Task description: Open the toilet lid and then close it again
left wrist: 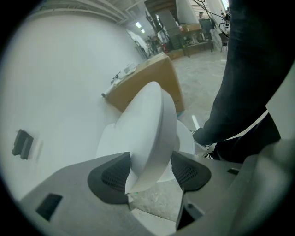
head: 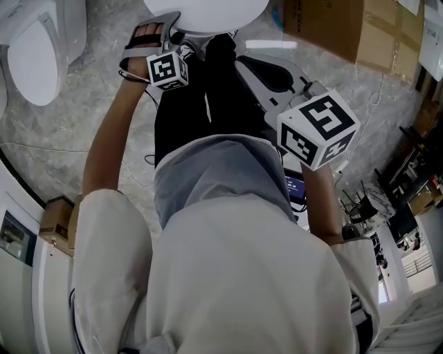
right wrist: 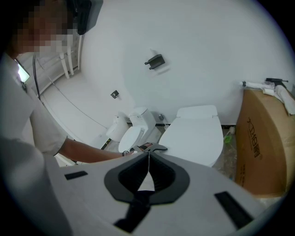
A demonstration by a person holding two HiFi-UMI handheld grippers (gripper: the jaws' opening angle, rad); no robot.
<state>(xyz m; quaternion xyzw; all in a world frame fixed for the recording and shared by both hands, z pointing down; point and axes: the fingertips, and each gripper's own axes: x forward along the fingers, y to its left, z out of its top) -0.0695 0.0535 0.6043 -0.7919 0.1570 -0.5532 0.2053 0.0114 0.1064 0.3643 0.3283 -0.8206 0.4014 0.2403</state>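
White plastic shows only as a sliver at 12 o'clock in the head view: the toilet lid (head: 208, 12) is cut off by the frame edge, and the person's pale hooded top (head: 228, 242) covers the middle. The left tongs (left wrist: 151, 161) stand wide open with the lid's front rim between the pads; whether either pad touches it is hard to tell. The right tongs (right wrist: 148, 156) are closed on nothing. A second toilet (head: 34, 48) sits at 10 o'clock, a cardboard box (head: 332, 28) at 1 o'clock. The lid lies low over its bowl, long axis running from the wall toward the person.
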